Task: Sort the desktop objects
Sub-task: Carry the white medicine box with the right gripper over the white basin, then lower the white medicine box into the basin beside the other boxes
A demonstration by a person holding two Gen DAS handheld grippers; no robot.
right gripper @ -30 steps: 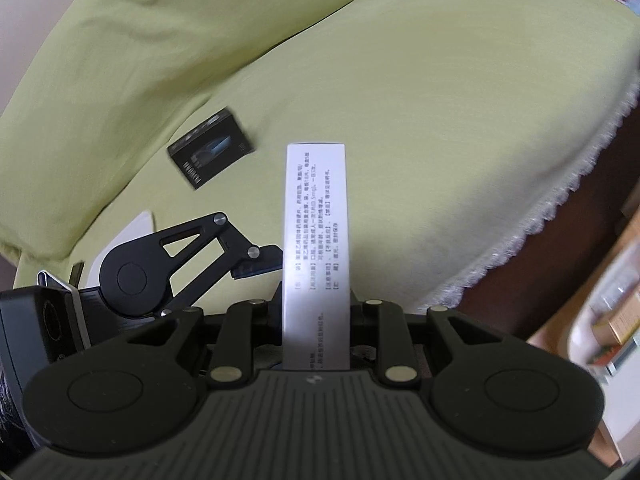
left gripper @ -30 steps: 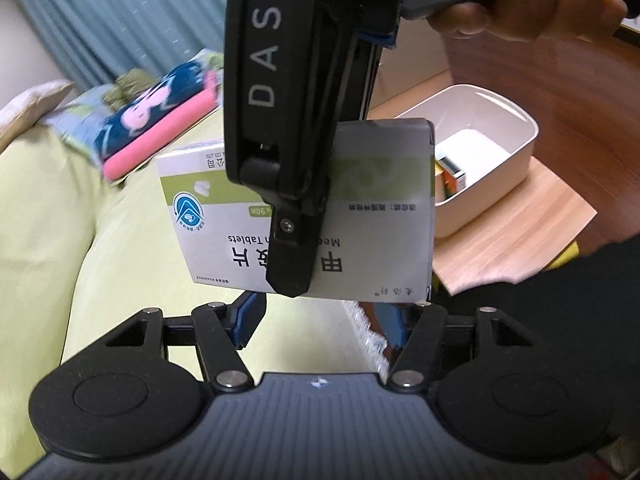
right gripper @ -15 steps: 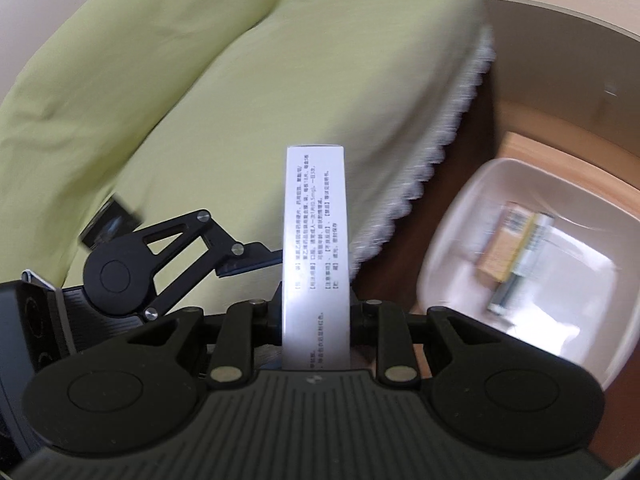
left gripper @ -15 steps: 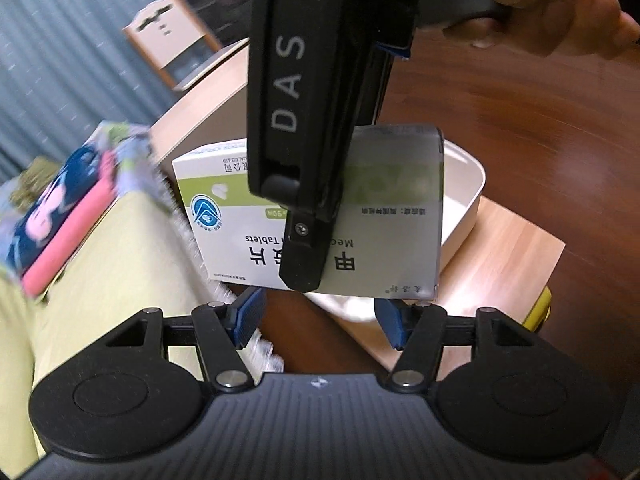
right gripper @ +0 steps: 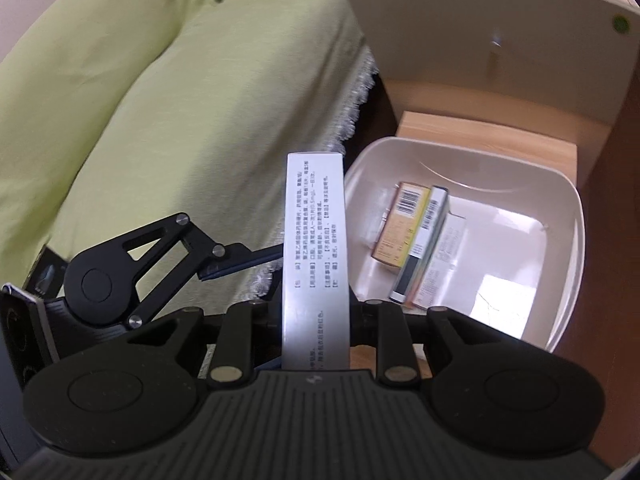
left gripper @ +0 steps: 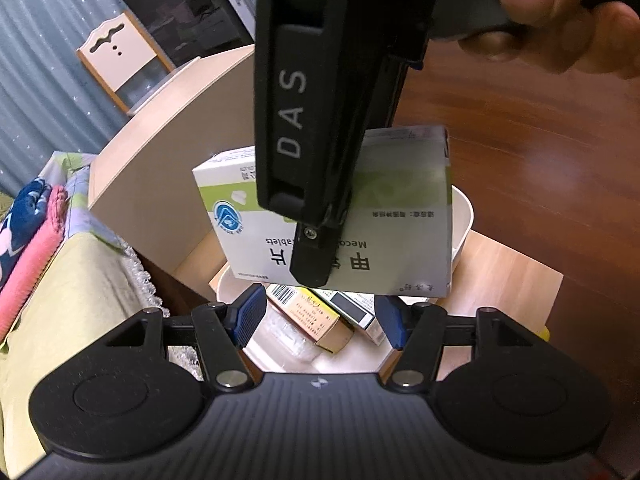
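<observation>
A white and green medicine box point(left gripper: 404, 236) hangs above the white bin point(left gripper: 464, 216), with my right gripper point(right gripper: 316, 316) shut on it. In the right wrist view the box point(right gripper: 315, 216) shows edge-on, standing over the bin's left rim point(right gripper: 360, 168). One black right-gripper finger point(left gripper: 312, 256) crosses the box's printed face. Just below the box, my left gripper point(left gripper: 320, 318) stands open, its blue pads point(left gripper: 250, 316) apart and touching nothing. Several small boxes point(right gripper: 416, 236) lie in the bin.
A yellow-green cover with a lace edge point(right gripper: 160, 100) lies to the left of the bin. A curved beige panel point(right gripper: 460, 32) rises behind it. Dark wooden floor point(left gripper: 540, 140) lies to the right. Folded pink and blue cloths point(left gripper: 28, 236) sit far left. A hand point(left gripper: 560, 12) holds the right gripper.
Both grippers have swung from over the green cover to over the white bin. The right gripper still holds the medicine box; the left stays open.
</observation>
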